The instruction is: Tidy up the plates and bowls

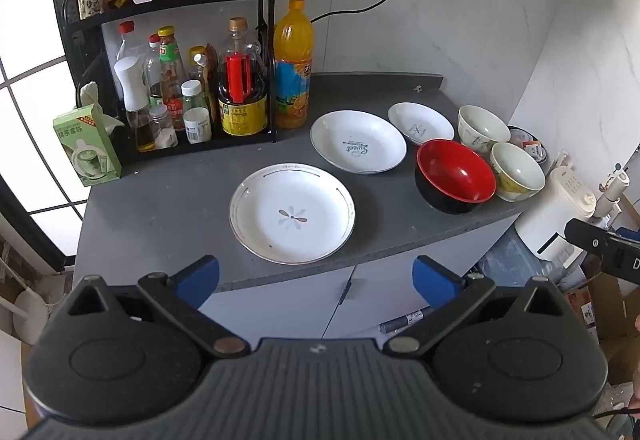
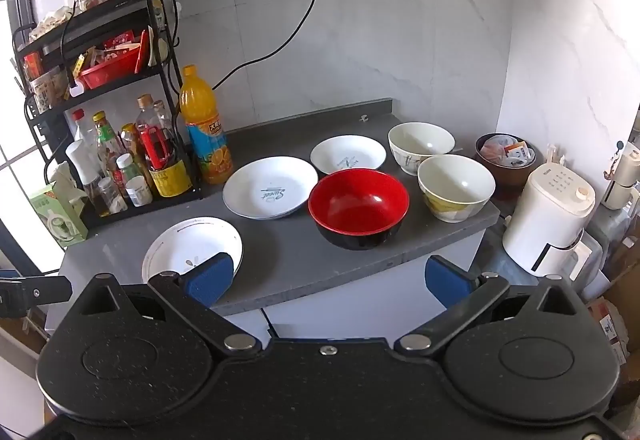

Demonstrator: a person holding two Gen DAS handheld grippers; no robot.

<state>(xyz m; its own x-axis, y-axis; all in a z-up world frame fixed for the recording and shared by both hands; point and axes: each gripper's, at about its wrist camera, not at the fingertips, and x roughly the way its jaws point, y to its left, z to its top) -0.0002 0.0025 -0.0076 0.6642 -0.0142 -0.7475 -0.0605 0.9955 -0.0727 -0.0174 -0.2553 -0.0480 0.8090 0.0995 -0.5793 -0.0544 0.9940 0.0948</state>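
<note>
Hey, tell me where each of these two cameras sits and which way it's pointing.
Left wrist view: rides the left tongs, held before the counter edge, facing the white flower-patterned plate; its open blue-padded fingers show, and the right tongs' black tip at the right edge.
Right wrist view: rides the right tongs, facing the red-and-black bowl; open fingers show.
Both share the grey countertop, plates, bowls and orange juice bottle.

left claw point(image 1: 316, 280) wide apart, empty | flower plate point(image 1: 292, 214) just ahead – red bowl point(image 1: 456, 176) right
</note>
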